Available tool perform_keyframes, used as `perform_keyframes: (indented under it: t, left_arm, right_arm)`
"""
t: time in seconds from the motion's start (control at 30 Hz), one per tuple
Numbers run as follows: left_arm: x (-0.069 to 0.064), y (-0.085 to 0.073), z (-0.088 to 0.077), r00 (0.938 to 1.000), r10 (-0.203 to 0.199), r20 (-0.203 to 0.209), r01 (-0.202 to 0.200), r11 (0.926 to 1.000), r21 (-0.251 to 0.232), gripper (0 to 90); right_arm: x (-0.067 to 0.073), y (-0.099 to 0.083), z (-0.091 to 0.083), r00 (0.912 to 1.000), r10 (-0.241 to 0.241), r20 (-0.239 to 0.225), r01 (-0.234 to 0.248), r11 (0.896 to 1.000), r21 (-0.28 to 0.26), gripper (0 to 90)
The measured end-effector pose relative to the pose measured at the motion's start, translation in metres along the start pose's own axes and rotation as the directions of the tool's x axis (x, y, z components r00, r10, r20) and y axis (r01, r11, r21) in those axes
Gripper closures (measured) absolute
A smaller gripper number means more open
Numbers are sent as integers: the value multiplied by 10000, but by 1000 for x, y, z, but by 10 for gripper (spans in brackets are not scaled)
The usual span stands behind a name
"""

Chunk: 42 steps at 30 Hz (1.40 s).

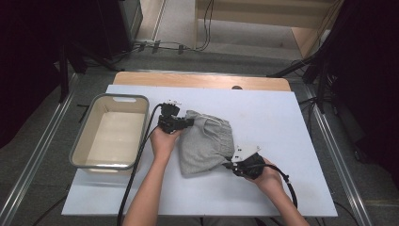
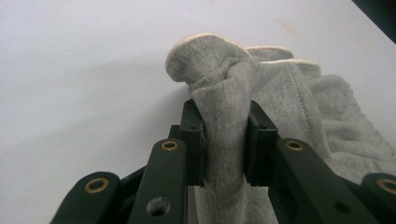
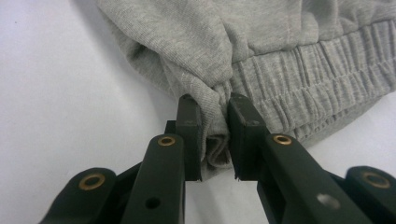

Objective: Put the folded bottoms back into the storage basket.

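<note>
**Both grippers clamped on the grey garment**

The white table (image 1: 282, 122) carries everything, and I place things by the garment (image 1: 204, 146), which lies near the table's middle. The bin (image 1: 84, 136), grey-rimmed and pale inside, sits just left of the garment, nothing in it that I can see.

The garment is a soft grey knit, folded into a rumpled bundle with an elastic waistband (image 3: 317, 79) along 1 edge. I judge it light and floppy: it will sag and unfold from any 2 points I lift, and loose layers may slip out if I pinch only the top ply. The gathered waistband and thick folded corners are the safest holds.

My left gripper (image 1: 186, 123) is at the garment's far left corner, jaws closed on a bunched fold (image 2: 226, 121) of cloth. My right gripper (image 1: 231, 164) is at the garment's near right edge, jaws closed on cloth beside the waistband (image 3: 215, 126). Both holds look firm, several layers pinched.
</note>
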<state>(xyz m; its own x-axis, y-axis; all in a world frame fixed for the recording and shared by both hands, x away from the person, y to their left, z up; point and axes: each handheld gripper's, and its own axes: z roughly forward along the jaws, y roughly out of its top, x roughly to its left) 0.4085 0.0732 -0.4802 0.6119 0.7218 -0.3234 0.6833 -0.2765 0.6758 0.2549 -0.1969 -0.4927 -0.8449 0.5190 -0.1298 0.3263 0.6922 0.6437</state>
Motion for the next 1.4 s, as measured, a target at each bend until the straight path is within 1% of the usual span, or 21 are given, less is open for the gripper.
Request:
perform_keyframes:
  t: [0.1, 0.13, 0.17, 0.27, 0.33, 0.4, 0.6, 0.7, 0.73, 0.77, 0.9, 1.0, 1.1, 1.4]
  left_arm:
    - [-1, 1, -5, 9999, 123, 10, -123, 9999, -23, 734]
    - [-1, 1, -5, 9999, 123, 10, -123, 9999, -23, 734]
    - [-3, 2, -7, 9998, 174, 7, -174, 9998, -90, 734]
    - [-4, 3, -9, 9998, 201, 16, -201, 9997, -127, 735]
    - [-6, 3, -11, 9994, 342, 33, -341, 9992, -186, 735]
    - [-6, 4, -12, 9994, 346, 51, -345, 9992, -204, 735]
    - [-9, 5, -17, 9989, 466, 71, -464, 9984, -311, 736]
    - [-11, 6, -19, 9985, 538, 109, -534, 9979, -379, 737]
    - [-12, 6, -20, 9981, 598, 124, -592, 9973, -437, 737]
    - [-13, 6, -22, 9971, 745, 124, -738, 9960, -502, 738]
    - [-14, 7, -24, 9969, 770, 157, -760, 9955, -558, 739]
    - [-14, 7, -25, 9967, 782, 209, -767, 9951, -624, 739]
    - [-16, 8, -27, 9957, 899, 232, -881, 9937, -695, 738]
    - [-19, 10, -35, 9939, 1059, 294, -1025, 9899, -981, 739]
  right_arm:
    - [-2, 0, -3, 9999, 106, -109, -108, 9997, -232, 742]
    - [-2, 0, -3, 9999, 106, -109, -108, 9997, -232, 742]
    - [-3, 0, -4, 9996, 211, -171, -217, 9991, -357, 742]
    - [-3, 0, -6, 9995, 241, -197, -249, 9987, -453, 742]
    - [-4, 0, -8, 9995, 228, -199, -239, 9978, -611, 743]
    - [-4, 0, -9, 9996, 227, -186, -238, 9977, -632, 742]
    - [-6, 0, -14, 9987, 440, -274, -461, 9956, -814, 742]
    - [-7, 0, -16, 9988, 419, -256, -440, 9949, -904, 742]
    - [-7, 0, -16, 9988, 419, -256, -440, 9949, -904, 742]
    - [-9, 0, -18, 9987, 445, -260, -469, 9936, -1029, 742]
    - [-10, 0, -22, 9978, 571, -345, -608, 9912, -1180, 742]
    - [-11, 0, -23, 9978, 574, -325, -609, 9906, -1229, 743]
    - [-12, 1, -25, 9977, 596, -323, -633, 9896, -1294, 742]
    - [-13, 3, -31, 9975, 638, -320, -680, 9855, -1556, 742]
